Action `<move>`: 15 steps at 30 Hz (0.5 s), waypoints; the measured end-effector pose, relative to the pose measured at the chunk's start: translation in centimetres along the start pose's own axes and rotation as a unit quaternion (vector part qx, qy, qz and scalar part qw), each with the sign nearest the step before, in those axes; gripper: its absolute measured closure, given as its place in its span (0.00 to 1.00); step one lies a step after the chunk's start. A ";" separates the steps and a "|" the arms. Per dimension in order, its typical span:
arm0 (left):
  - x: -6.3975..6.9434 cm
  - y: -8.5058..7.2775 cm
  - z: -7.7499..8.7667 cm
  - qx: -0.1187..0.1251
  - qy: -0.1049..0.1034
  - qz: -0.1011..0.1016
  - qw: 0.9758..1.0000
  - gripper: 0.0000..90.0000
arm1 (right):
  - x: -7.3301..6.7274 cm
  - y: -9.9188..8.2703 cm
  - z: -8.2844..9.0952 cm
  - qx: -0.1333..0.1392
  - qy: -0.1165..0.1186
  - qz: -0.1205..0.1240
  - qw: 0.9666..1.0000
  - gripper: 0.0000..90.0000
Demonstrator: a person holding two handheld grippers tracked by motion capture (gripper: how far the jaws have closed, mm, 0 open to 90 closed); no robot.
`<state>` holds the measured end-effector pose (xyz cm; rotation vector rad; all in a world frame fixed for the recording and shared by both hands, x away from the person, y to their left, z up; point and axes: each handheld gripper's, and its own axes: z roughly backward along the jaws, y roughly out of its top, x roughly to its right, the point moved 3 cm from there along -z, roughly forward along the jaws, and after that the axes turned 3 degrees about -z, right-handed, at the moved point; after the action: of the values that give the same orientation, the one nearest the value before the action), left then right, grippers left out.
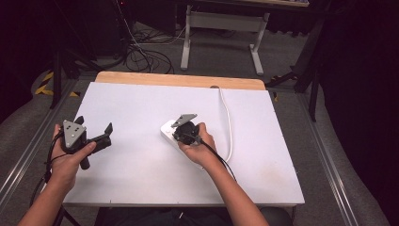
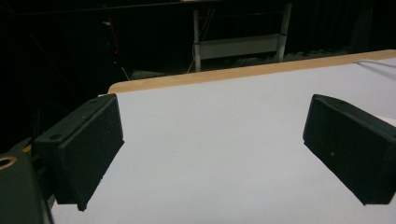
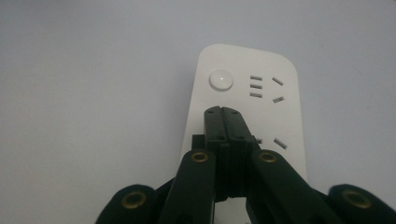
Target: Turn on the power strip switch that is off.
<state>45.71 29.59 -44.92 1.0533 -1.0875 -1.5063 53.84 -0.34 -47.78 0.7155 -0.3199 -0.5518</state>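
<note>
So the white table takes up most of the scene, with a strip of bare wood along its far edge. A white power strip lies a bit right of the middle, and its cord runs up toward the far edge. The right gripper sits just over the strip, jaws pressed flat together with nothing between them, tips near the round button. The left gripper hangs by the left edge, jaws spread wide and empty.

Dark room, grey floor, white-legged desk
</note>
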 end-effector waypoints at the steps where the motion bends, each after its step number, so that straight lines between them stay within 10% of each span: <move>1: 0.0 0.0 0.0 -0.001 -0.002 0.000 1.000 0.06 | 0.0 0.0 0.1 -0.002 -0.001 0.003 1.000 1.00; 15: 0.2 0.0 -0.2 -0.001 -0.008 0.001 1.000 0.06 | 0.3 0.1 0.3 -0.012 -0.004 0.002 1.000 1.00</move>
<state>45.83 29.34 -44.94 1.0404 -1.0969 -1.5166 54.04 -0.59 -47.45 0.6901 -0.3217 -0.5531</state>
